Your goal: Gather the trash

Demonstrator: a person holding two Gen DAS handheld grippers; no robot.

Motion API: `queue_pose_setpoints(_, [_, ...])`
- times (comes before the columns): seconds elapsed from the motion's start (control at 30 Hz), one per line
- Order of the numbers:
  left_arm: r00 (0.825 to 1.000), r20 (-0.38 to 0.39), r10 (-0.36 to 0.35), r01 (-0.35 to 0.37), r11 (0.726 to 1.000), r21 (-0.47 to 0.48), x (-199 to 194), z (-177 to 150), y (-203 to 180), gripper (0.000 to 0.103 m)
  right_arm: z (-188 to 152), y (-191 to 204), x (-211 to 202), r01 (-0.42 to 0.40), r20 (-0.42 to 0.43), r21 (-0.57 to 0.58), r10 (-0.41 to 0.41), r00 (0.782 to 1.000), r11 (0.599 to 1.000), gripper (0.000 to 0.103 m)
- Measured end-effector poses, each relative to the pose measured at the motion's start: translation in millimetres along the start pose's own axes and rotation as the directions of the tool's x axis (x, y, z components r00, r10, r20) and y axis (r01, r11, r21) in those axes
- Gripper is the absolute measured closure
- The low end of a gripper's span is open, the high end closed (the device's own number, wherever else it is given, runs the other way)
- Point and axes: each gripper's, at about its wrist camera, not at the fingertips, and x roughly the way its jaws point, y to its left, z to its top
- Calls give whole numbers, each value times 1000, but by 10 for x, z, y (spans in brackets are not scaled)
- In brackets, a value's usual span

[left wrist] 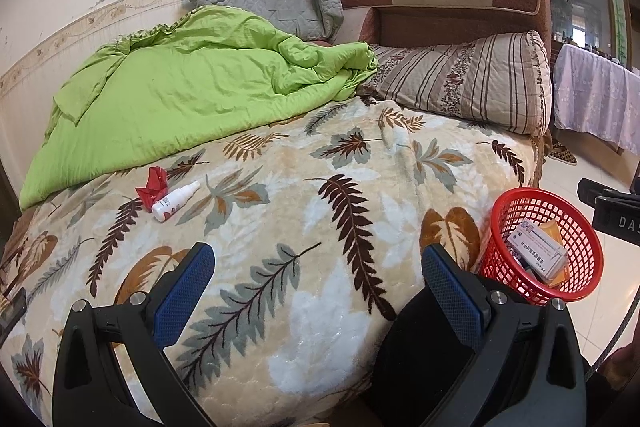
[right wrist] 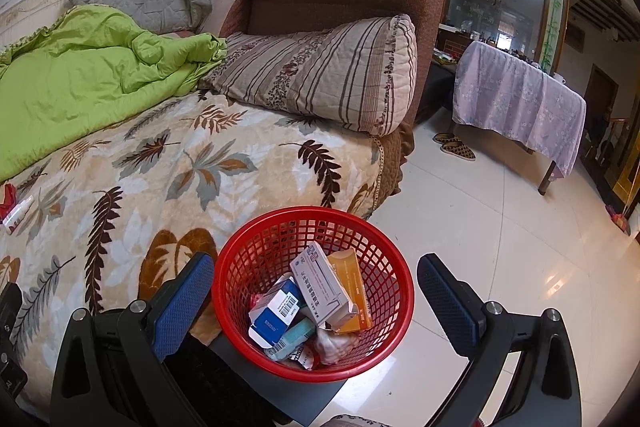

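Right wrist view is showing the red basket (right wrist: 312, 291) sitting just off the bed's (right wrist: 168, 179) near corner, already part loaded: a white carton (right wrist: 323, 285), an orange box (right wrist: 352, 291), a blue-and-white box (right wrist: 276, 311), a teal pack (right wrist: 294, 337) and some crumpled wrapper bits underneath. So most of the pickup is looking done.

Still outstanding, judging from the left wrist view: a red wrapper (left wrist: 152, 183) and a small white spray bottle (left wrist: 174, 202), lying touching each other on the leaf blanket (left wrist: 320, 227), well apart from the basket, on the far-left side of the bed near the green quilt's (left wrist: 180, 91) edge. Nothing else on the blanket is reading as trash to me.

Left gripper (left wrist: 316, 269) is hanging released over the blanket, jaws wide, nothing between them, roughly between the basket and the two leftovers. Right gripper (right wrist: 314, 281) is also released and empty, jaws straddling the basket from above without touching its rim as far as I can tell.

My read: two items left, left gripper is better placed to take them, then carry back to the basket.
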Motion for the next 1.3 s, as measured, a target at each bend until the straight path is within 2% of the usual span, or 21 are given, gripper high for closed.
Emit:
queue_pose_setpoints(0.63, [1000,-5,-6,6,1000,-9,18,-7,34,0,-41,55,47,-3,-9,-23,3,1000,1000,0])
queue_pose_setpoints(0.93, [1000,-27,2,-3,999,-40,46,-66,34,0,-41,175,92,-15,-8,-52,15,1000,999,0])
queue_pose_setpoints(1.03, [999,-52,4,-8,997,-71,116,-55,175,0,35,270,100,-33,10,-72,34,999,997,0])
queue_pose_setpoints(1.1, [998,-56,27,-31,996,-81,130,-53,243,0,103,383,107,-54,19,-95,56,998,994,0])
queue_pose_setpoints(1.17, [995,-51,86,-90,991,-94,135,-26,394,0,183,529,120,-87,23,-122,90,996,989,0])
queue_pose_setpoints(1.3, [980,-59,188,-195,969,-151,169,37,823,0,362,1015,56,-197,68,-210,215,974,958,0])
